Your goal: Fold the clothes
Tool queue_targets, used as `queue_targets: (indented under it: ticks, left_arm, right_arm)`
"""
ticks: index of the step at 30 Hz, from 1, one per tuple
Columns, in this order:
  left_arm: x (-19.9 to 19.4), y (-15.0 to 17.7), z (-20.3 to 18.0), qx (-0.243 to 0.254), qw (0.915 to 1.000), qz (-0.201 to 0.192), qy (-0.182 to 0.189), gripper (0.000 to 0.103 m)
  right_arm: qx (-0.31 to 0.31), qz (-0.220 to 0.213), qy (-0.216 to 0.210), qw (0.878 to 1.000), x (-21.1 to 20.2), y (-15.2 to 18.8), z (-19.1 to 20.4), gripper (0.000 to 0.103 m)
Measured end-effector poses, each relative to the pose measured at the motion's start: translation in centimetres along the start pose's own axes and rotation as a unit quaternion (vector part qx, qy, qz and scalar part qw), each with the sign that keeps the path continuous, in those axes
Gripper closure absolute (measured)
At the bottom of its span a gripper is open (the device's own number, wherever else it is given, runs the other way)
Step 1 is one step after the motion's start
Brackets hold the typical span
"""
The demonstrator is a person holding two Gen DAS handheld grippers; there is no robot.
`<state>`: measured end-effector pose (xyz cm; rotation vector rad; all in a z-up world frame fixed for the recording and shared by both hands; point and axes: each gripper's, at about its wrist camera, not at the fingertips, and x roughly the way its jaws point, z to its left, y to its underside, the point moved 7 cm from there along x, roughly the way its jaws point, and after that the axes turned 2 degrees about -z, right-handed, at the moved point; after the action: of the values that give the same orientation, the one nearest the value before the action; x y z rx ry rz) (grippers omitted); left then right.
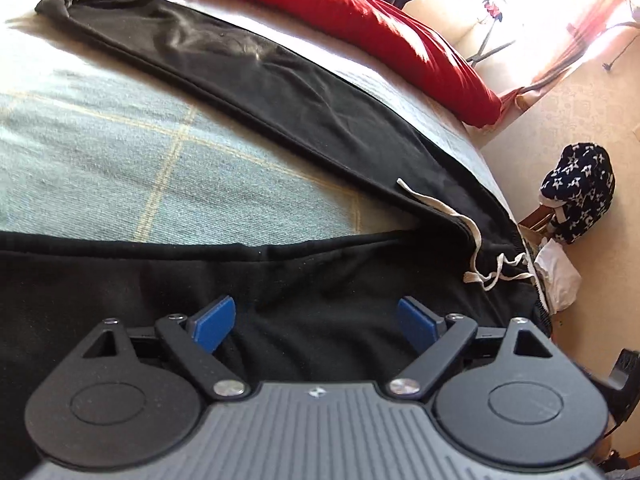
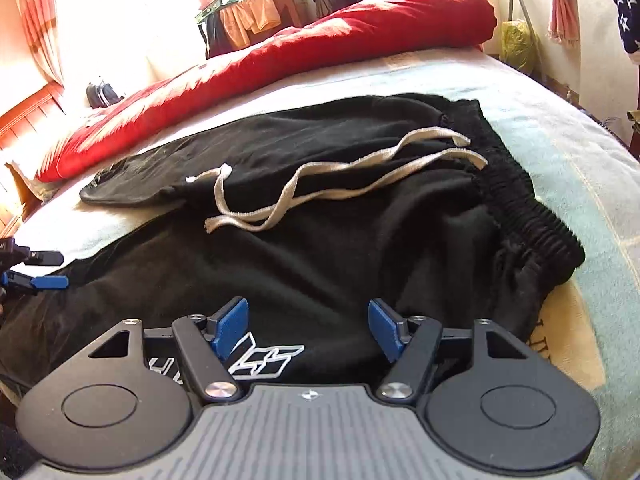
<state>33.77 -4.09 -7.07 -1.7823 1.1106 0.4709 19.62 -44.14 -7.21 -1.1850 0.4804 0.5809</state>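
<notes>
Tools (image 1: 316,324) (image 2: 308,330) agape, low over black trousers (image 2: 340,240)

This is a lived-in bedroom in a home. A bed (image 2: 560,168) with a pale checked blanket fills the near scene, and a red duvet (image 2: 280,60) lies bunched along its far side. Beyond it, clothes (image 2: 256,16) hang drying by a bright window with checked curtains (image 2: 36,20). To the right, a cream patterned floor (image 1: 568,112) shows beside the bed.

Right gripper (image 2: 308,326) hovers spread over black trousers (image 2: 340,240) on the bed (image 2: 580,184); drawstring (image 2: 320,184) lies across them.
</notes>
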Motion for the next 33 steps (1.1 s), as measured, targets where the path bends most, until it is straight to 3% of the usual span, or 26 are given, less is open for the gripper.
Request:
queue_targets:
  ticks: [6, 12, 16, 19, 23, 25, 29, 33]
  left_arm:
    - [-0.6, 2.1, 1.9, 0.048, 0.995, 0.001, -0.088, 0.015]
    - [-5.1, 2.8, 4.7, -0.017, 0.9915, -0.044, -0.122, 0.015]
    - [-6.4, 3.1, 5.6, -0.04, 0.9863, -0.065, -0.146, 0.015]
    - [-7.5, 3.3, 6.4, -0.057, 0.9815, -0.081, -0.164, 0.015]
    - [-8.6, 3.5, 7.6, -0.062, 0.9771, -0.093, -0.181, 0.015]
    - [-8.9, 3.3, 8.4, -0.057, 0.9757, -0.097, -0.188, 0.015]
    - [-9.5, 2.9, 9.9, -0.047, 0.9726, -0.106, -0.202, 0.015]
    - [-10.1, 2.6, 11.4, -0.037, 0.9692, -0.114, -0.215, 0.015]
  right_arm:
    - [-0.031, -0.004, -0.013, 0.999, 2.3, -1.9, 1.9, 0.026]
    - [-0.059, 0.01, -0.023, 0.998, 4.6, -3.1, 3.6, 0.022]
    - [-0.104, -0.049, -0.086, 0.99, 6.3, -7.7, 8.8, 0.022]
    - [-0.125, -0.05, -0.124, 0.983, 9.4, -8.9, 12.5, 0.02]
    - [-0.091, 0.051, -0.161, 0.981, 14.9, -5.8, 15.0, 0.02]
    - [-0.094, 0.049, -0.15, 0.983, 15.2, -5.1, 15.6, 0.019]
    - [-0.098, 0.035, -0.173, 0.979, 12.6, -5.7, 16.8, 0.018]
    - [-0.104, 0.038, -0.158, 0.981, 11.3, -5.0, 17.4, 0.017]
